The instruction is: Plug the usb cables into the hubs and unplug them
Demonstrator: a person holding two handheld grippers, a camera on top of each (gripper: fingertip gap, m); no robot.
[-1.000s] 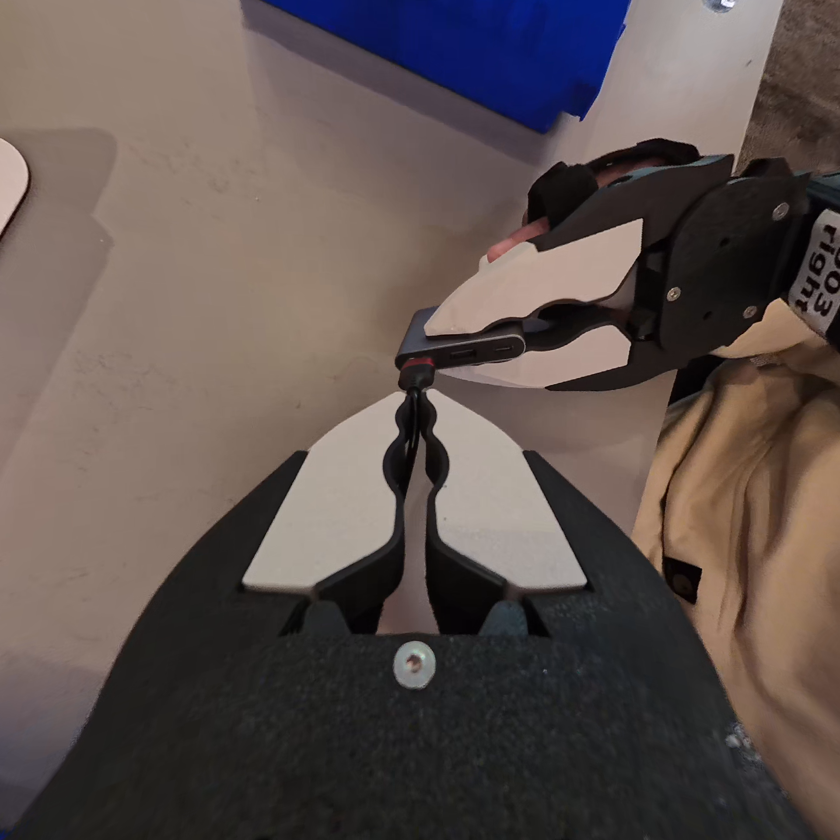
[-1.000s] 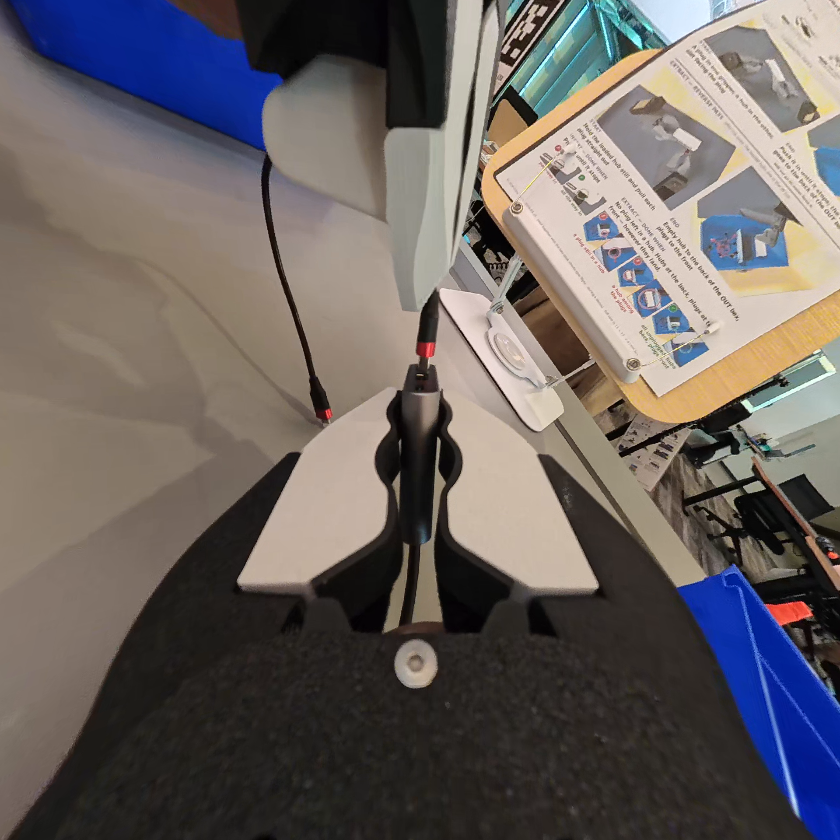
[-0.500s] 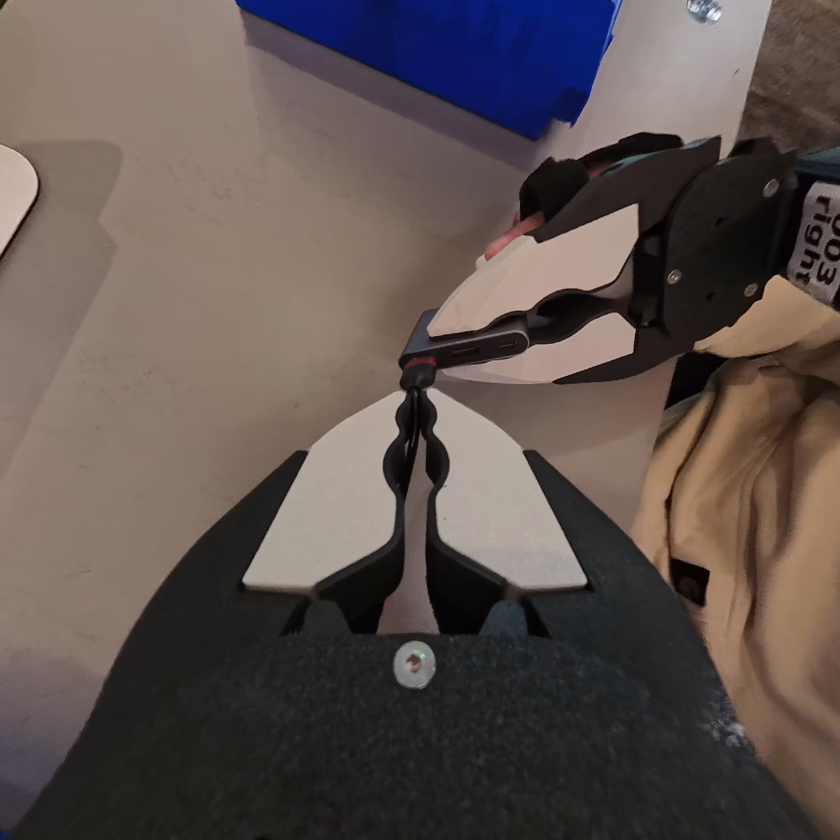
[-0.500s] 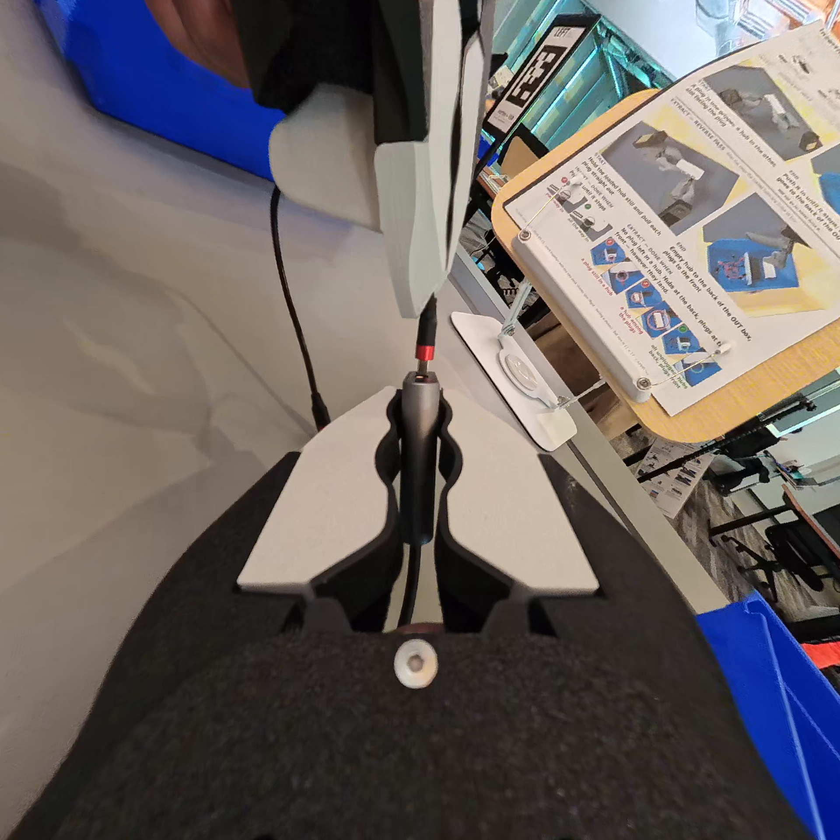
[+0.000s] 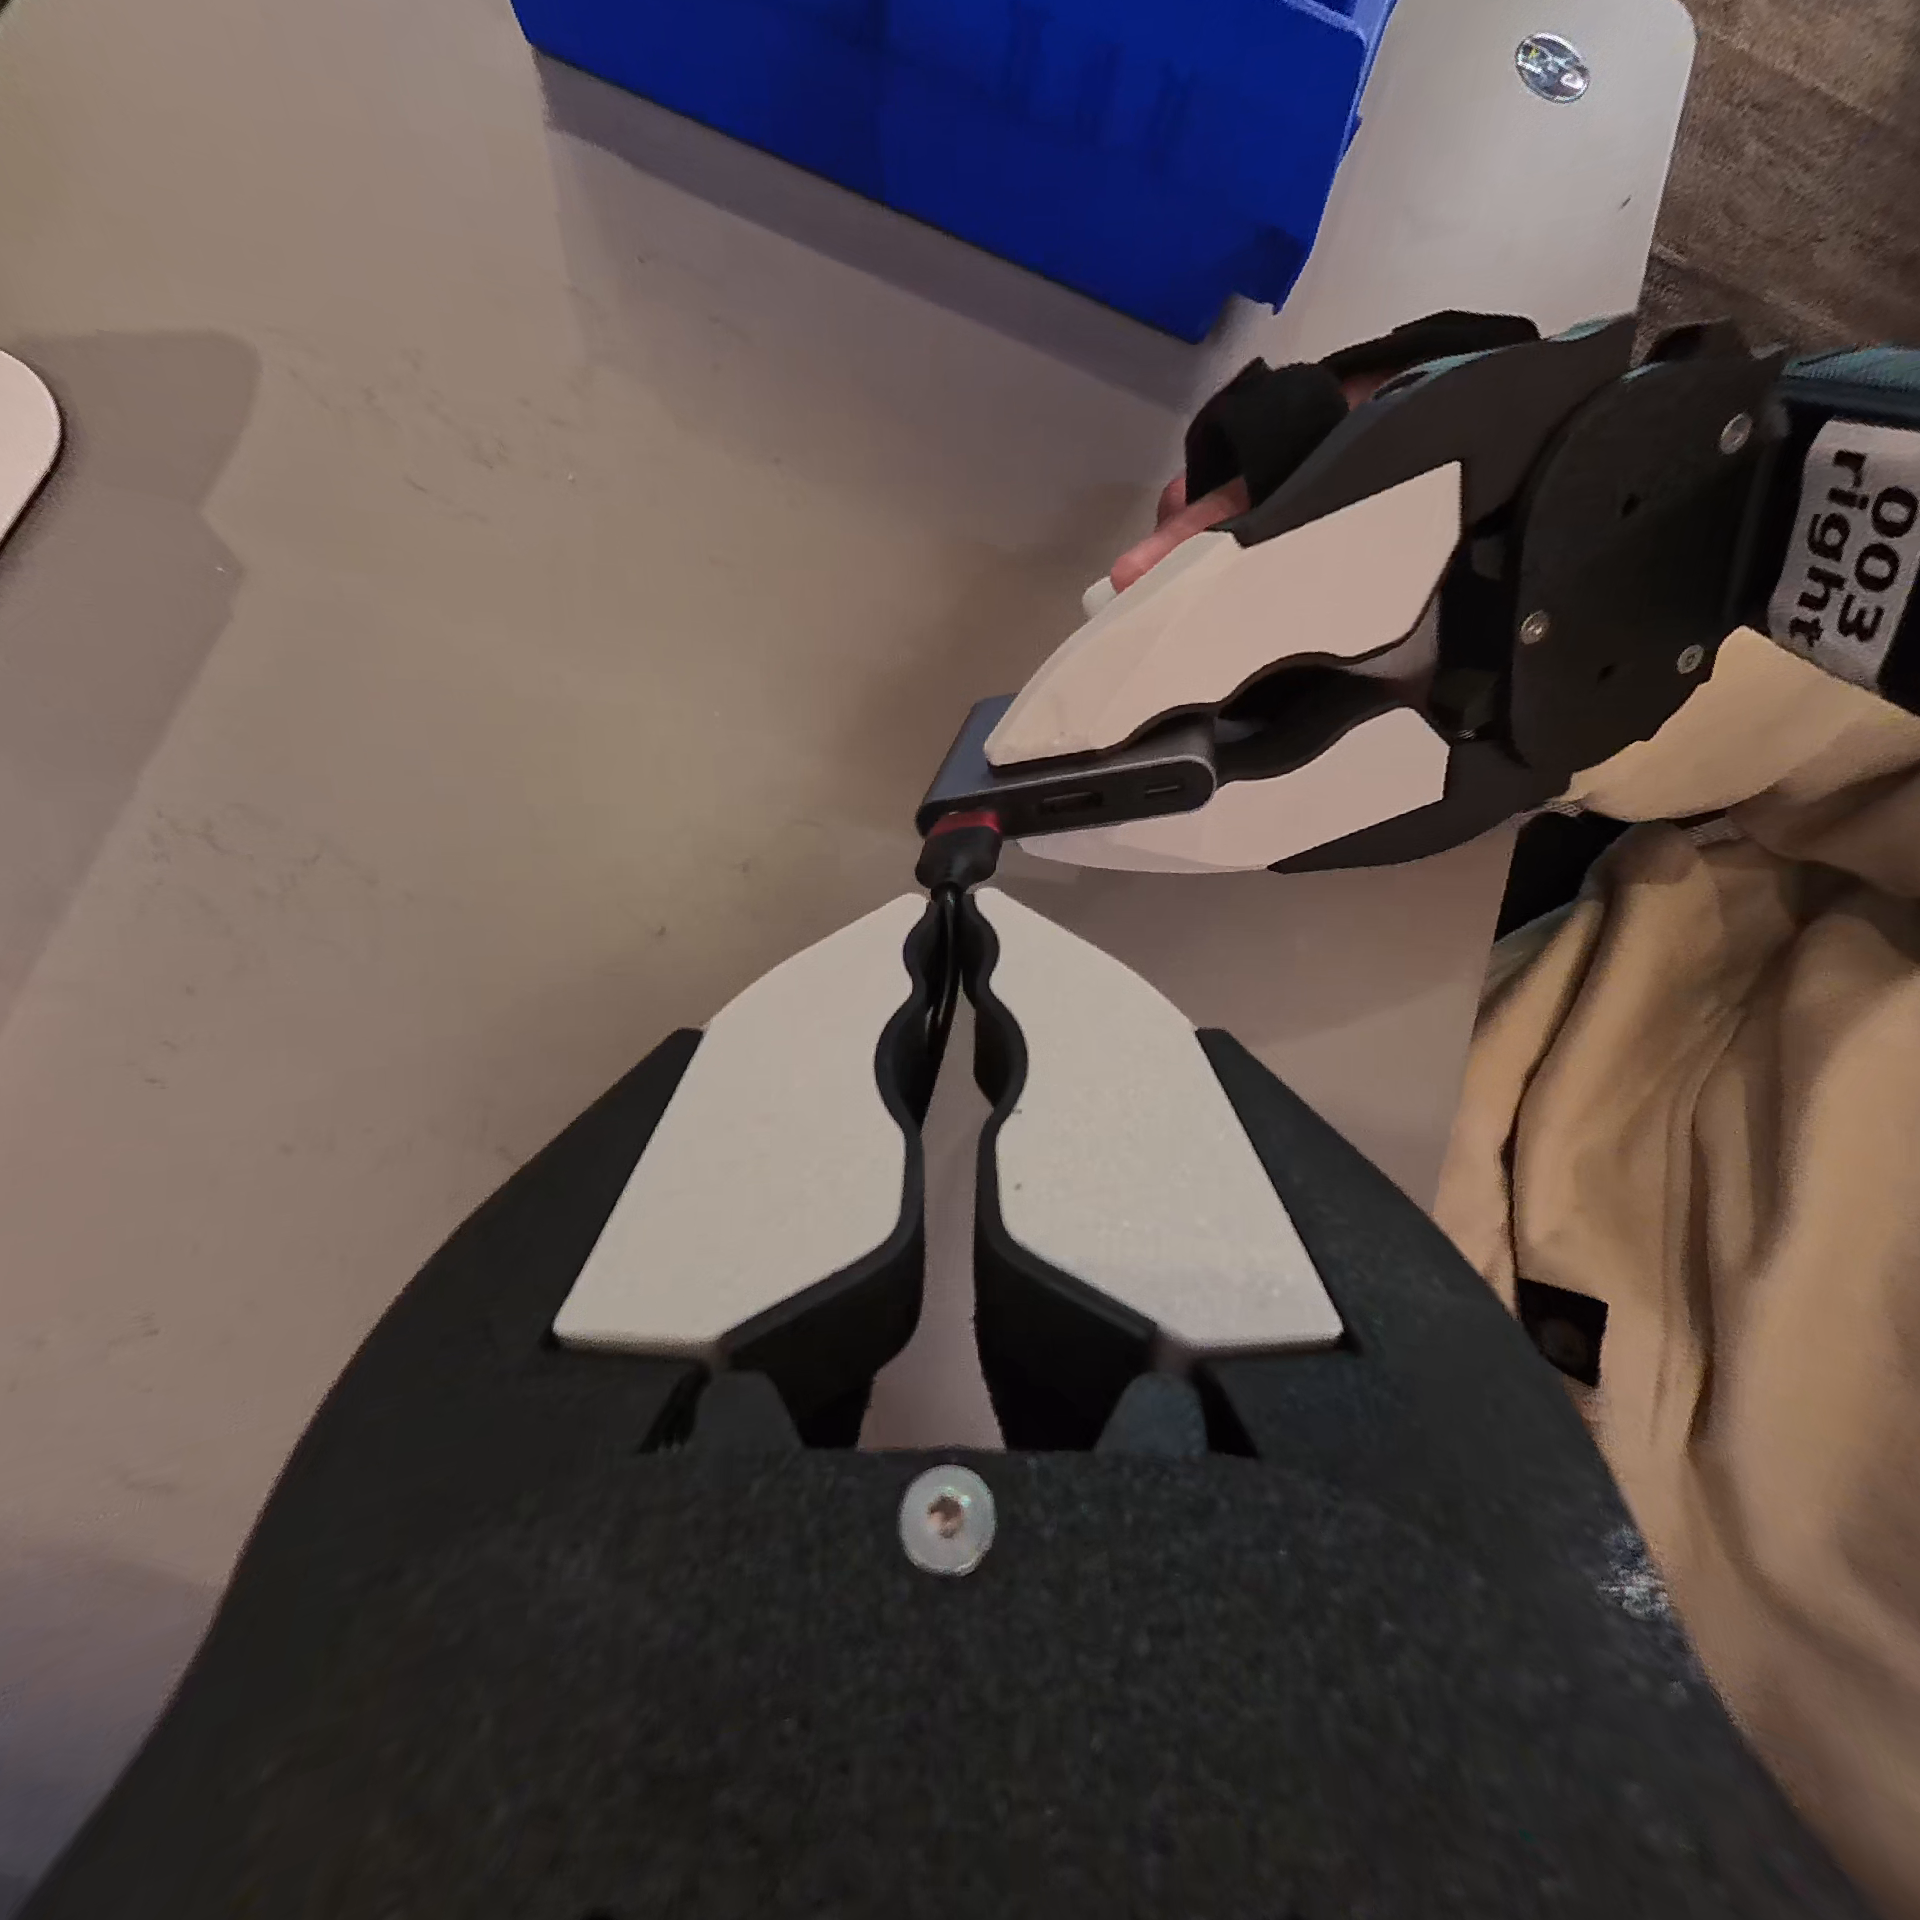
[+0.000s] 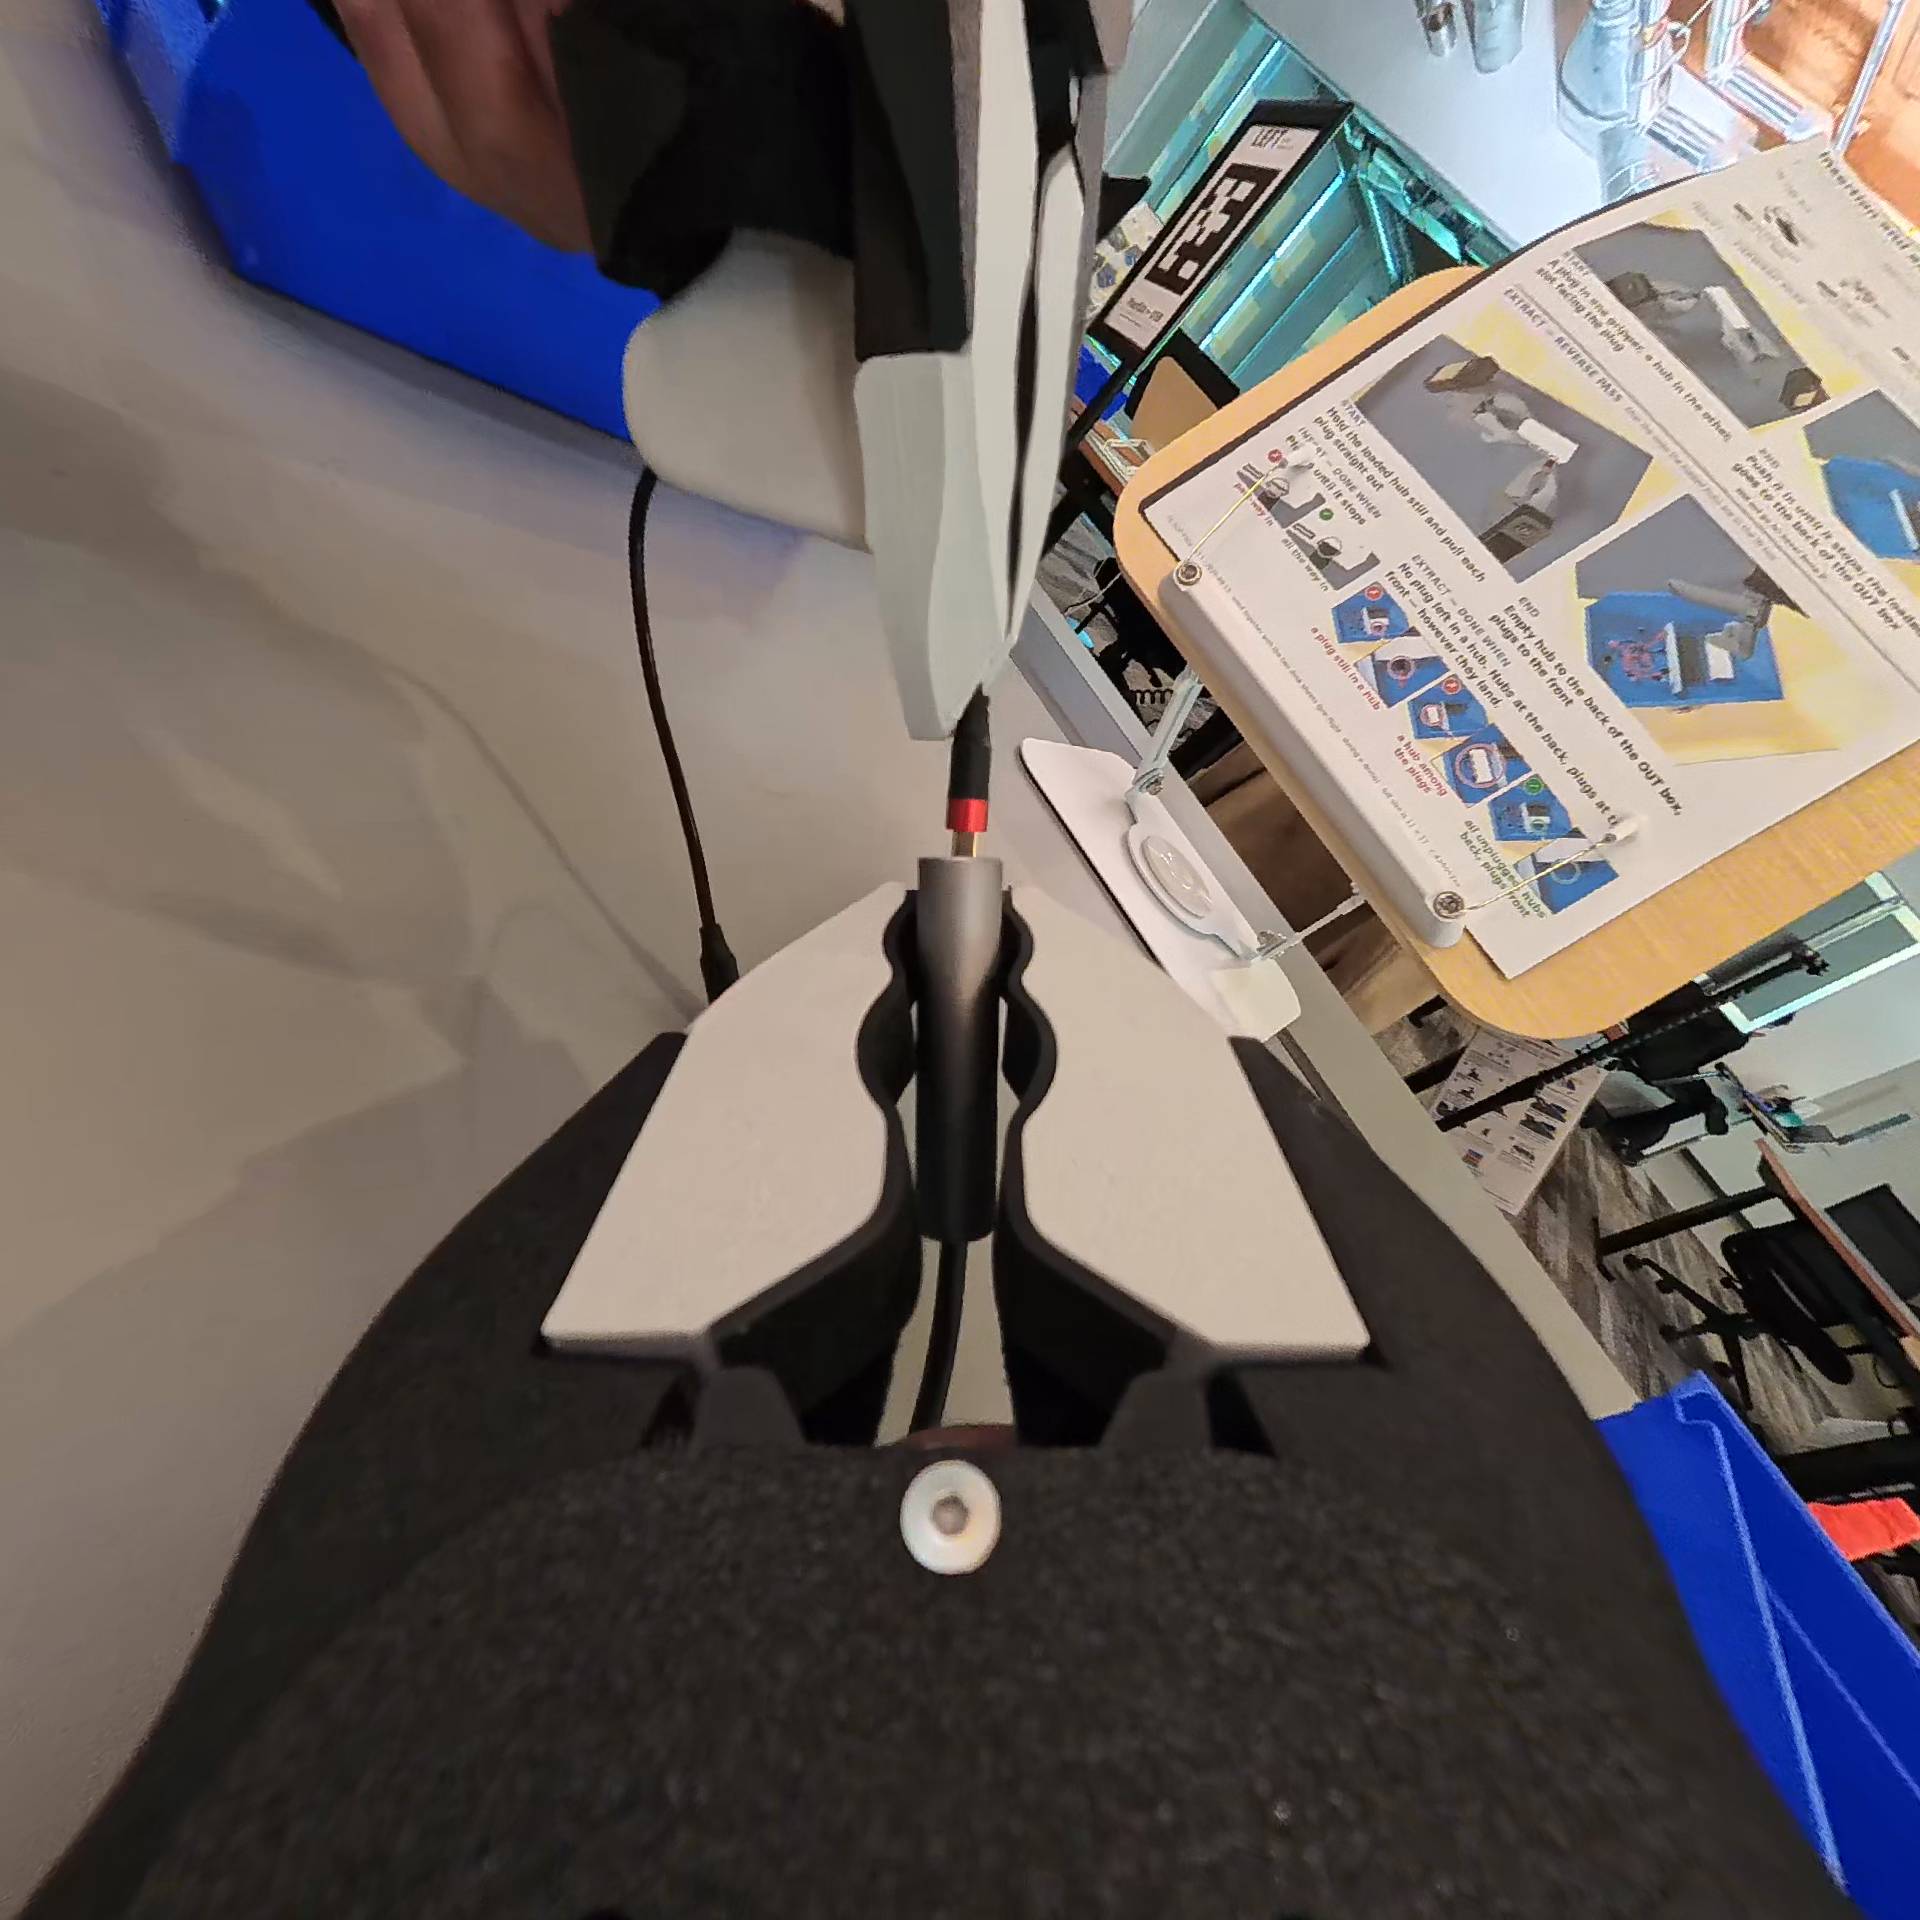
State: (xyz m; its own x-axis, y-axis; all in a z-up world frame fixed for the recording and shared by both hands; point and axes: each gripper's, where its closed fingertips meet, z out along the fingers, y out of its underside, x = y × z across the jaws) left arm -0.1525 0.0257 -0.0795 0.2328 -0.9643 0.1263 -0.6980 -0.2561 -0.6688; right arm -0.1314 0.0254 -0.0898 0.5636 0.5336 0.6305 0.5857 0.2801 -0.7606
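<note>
- Since the earlier frames, both grippers had drifted a little and the plug had eased back, so a sliver of bare metal showed between its red collar and the hub.
- Left gripper was pinched shut on the black cable just behind the plug, which stuck out past its fingertips.
- Right gripper was clamped on the grey hub, held lengthwise between its jaws with the port end poking out at the tips.
- From the left view, the hub met the plug at its near corner, above the table.
- Loose cable hung from the left gripper down to the table.
- Writing was there: a white tag on the right gripper, a printed instruction sheet on a tilted board, and a black-and-white marker card.
- Blue bin sat at the table's far side.
</note>
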